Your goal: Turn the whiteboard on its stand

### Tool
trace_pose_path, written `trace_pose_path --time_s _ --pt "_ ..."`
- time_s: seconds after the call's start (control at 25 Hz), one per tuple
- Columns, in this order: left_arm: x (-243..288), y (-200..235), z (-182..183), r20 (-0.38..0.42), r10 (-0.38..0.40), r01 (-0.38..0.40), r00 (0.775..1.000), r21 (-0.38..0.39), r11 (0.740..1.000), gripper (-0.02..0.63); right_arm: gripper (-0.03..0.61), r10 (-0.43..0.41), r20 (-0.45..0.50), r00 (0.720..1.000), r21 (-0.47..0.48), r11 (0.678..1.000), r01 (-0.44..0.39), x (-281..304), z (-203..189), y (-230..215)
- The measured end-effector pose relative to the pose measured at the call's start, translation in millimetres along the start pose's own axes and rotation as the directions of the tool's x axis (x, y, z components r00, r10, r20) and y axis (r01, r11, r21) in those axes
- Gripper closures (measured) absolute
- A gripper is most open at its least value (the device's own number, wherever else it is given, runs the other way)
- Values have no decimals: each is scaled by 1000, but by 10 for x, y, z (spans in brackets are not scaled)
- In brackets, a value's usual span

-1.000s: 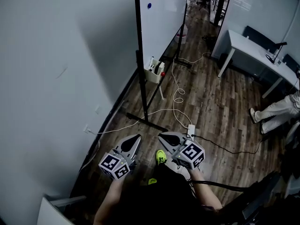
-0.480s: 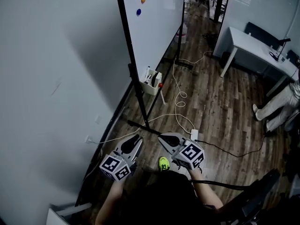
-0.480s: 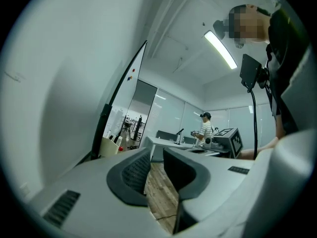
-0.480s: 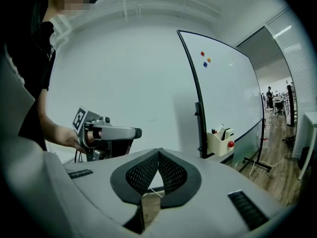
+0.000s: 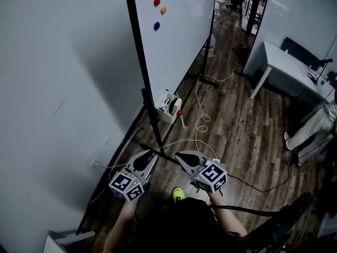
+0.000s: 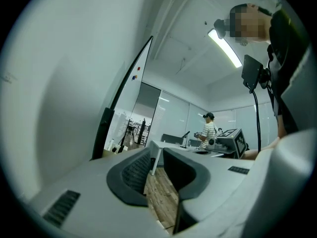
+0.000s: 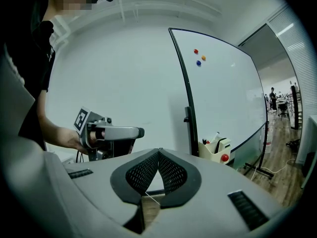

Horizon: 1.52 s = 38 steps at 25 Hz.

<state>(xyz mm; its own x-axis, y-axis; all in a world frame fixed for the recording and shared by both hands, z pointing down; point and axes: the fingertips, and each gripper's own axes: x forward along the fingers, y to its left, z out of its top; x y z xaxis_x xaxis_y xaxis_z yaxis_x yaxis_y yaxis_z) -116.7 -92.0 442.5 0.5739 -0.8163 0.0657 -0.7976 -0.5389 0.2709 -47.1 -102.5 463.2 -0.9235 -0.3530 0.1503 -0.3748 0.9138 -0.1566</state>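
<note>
- The large white whiteboard (image 5: 179, 41) is standing upright in its black metal stand (image 5: 150, 115), running alongside the grey wall (image 5: 58, 88) just ahead of you.
- Your left gripper (image 5: 151, 155) is hovering short of the stand's near post. Its jaws have just been opening, with nothing between them.
- Your right gripper (image 5: 181, 155) is hovering beside it, pinched closed on nothing.
- Neither is touching the board, so reaching, gripping and turning are seemingly all remaining.
</note>
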Motion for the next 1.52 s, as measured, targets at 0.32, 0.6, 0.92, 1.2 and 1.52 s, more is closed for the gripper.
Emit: trace_pose_path --time_s 0.32,0.6,0.92,1.2,1.52 --pt "379 318 149 17 39 -40 999 26 999 546 554 39 -2 999 -8 999 -39 141 48 -407" --pt "659 440 377 23 50 -52 998 80 995 546 554 57 14 998 0 998 -57 151 113 -629" --pt "876 650 773 52 74 -81 996 153 985 545 554 37 21 999 19 999 -37 164 136 -853" --pt "1022 914 1122 73 87 -101 994 215 971 512 554 20 16 1000 25 999 -20 281 174 -960" --pt "1229 1235 1347 87 111 -130 990 249 960 407 554 -9 25 1000 -5 1000 10 463 330 -1192"
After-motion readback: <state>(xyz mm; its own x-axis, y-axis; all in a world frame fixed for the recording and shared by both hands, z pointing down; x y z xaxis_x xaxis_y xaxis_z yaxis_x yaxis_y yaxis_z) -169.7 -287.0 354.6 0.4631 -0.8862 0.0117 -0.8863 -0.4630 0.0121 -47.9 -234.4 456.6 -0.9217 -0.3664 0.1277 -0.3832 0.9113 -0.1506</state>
